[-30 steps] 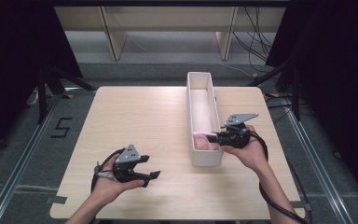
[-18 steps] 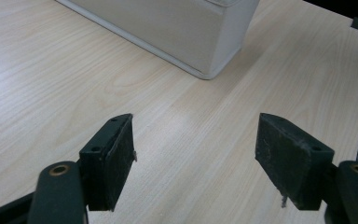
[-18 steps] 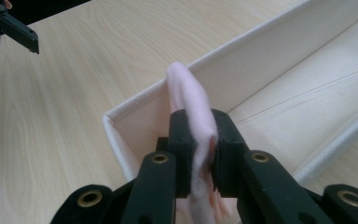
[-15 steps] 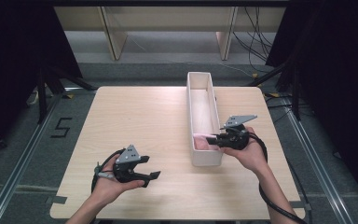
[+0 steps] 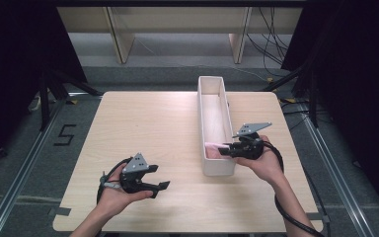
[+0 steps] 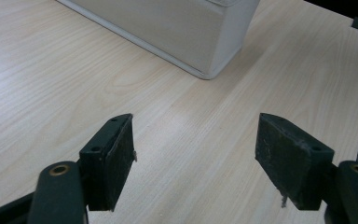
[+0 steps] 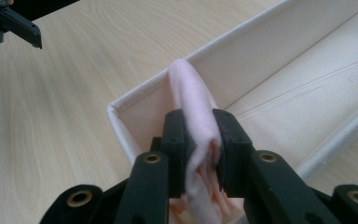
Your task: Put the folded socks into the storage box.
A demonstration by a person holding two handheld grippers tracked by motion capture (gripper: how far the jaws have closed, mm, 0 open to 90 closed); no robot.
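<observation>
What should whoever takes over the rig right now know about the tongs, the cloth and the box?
Right tongs: jaws have just been opening a little, pads still pressing the folded pink cloth, held over the near end of the white box.
Left tongs: open, holding nothing, low over the table, apart from the box.
Done: cloth brought into the box.
Left: probably let go fully and draw the right tongs out.
</observation>
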